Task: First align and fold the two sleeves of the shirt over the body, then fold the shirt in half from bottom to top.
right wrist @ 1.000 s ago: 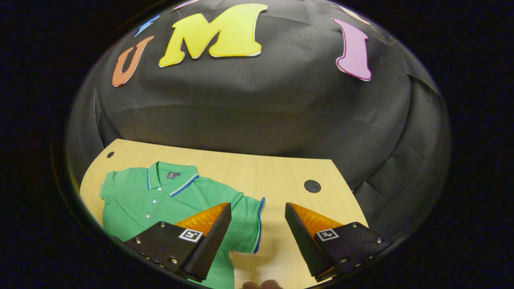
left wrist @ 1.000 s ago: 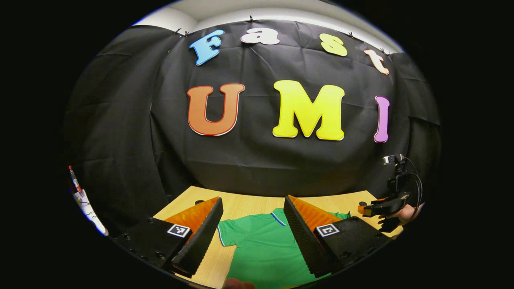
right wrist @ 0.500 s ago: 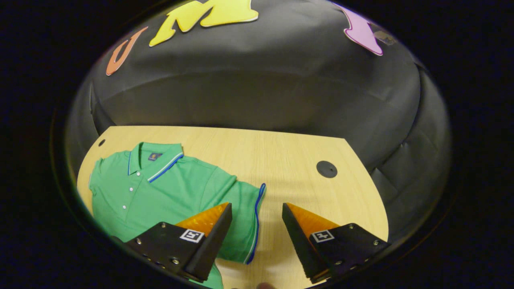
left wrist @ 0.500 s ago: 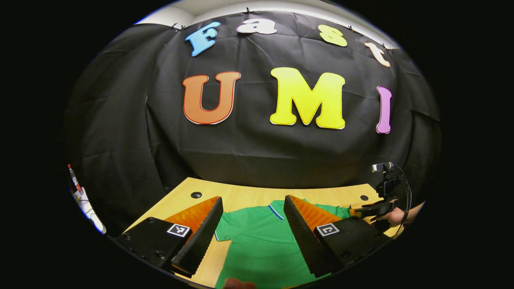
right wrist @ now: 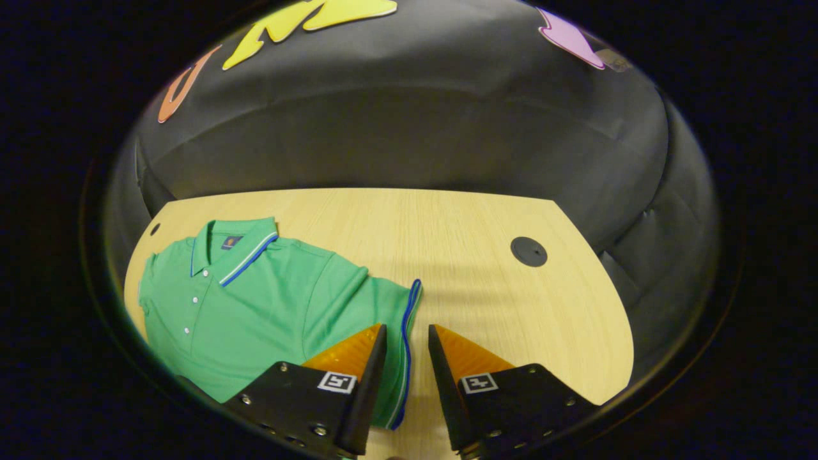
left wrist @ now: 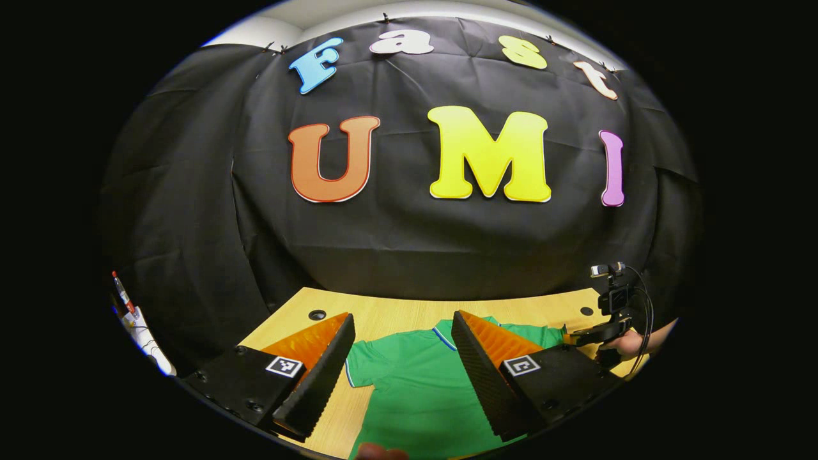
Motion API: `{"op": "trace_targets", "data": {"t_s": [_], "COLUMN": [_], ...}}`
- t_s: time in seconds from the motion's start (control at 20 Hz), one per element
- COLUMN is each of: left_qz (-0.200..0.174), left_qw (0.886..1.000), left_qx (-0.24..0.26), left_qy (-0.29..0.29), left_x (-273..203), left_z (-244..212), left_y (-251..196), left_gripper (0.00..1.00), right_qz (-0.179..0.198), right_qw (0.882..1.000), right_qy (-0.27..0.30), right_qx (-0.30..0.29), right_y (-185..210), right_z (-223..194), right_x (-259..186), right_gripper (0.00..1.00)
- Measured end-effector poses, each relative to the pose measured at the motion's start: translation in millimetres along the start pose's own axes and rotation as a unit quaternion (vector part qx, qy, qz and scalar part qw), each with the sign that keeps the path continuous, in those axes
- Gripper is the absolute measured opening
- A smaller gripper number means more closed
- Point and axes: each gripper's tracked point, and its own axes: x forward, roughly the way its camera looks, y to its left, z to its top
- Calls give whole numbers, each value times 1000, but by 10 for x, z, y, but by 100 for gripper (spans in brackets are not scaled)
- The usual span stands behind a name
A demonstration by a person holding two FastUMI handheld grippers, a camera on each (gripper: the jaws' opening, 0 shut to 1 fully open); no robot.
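A green polo shirt (right wrist: 255,300) with a blue-striped collar lies flat, front up, on the wooden table (right wrist: 447,236). Its sleeve (right wrist: 383,306), edged in blue, reaches toward my right gripper (right wrist: 406,329). That gripper's jaws have narrowed, and the sleeve's hem lies in the gap between them; a gap still shows. In the left gripper view, my left gripper (left wrist: 402,316) hovers wide open above the shirt (left wrist: 409,383), near the other sleeve (left wrist: 361,367), with nothing held. The right gripper (left wrist: 578,335) and the hand (left wrist: 629,345) holding it appear far right, at the shirt's edge.
A round black cable cap (right wrist: 528,251) sits in the table to the right of the sleeve, and a smaller hole (right wrist: 155,229) lies beyond the shirt's far shoulder. Another hole (left wrist: 317,314) is near the left corner. Black cloth walls close off the table's back and sides.
My right gripper has dropped toward the sleeve hem and its jaws have narrowed around it. The left gripper has barely shifted and stays wide open.
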Motion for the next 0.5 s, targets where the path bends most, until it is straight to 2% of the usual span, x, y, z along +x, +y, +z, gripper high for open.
{"op": "trace_targets", "data": {"t_s": [0.15,0.2,0.45,0.5], "left_qz": [2,3,7,7], "left_qw": [1000,1000,1000,1000], "left_qx": [8,9,13,13], "left_qy": [0,1,2,4], "left_x": [-15,-22,-86,-82], "left_z": [2,-6,-26,-51], "left_y": [14,13,66,68], "left_gripper": [98,98,98,98], "right_qz": [-7,-10,-14,-16], "right_qw": [1000,1000,1000,1000], "right_qy": [8,10,19,23], "right_qx": [-1,1,0,2], "right_y": [-39,-50,-71,-53], "right_z": [-47,-44,-101,-68], "right_x": [53,72,103,47], "right_gripper": [45,26,25,7]}}
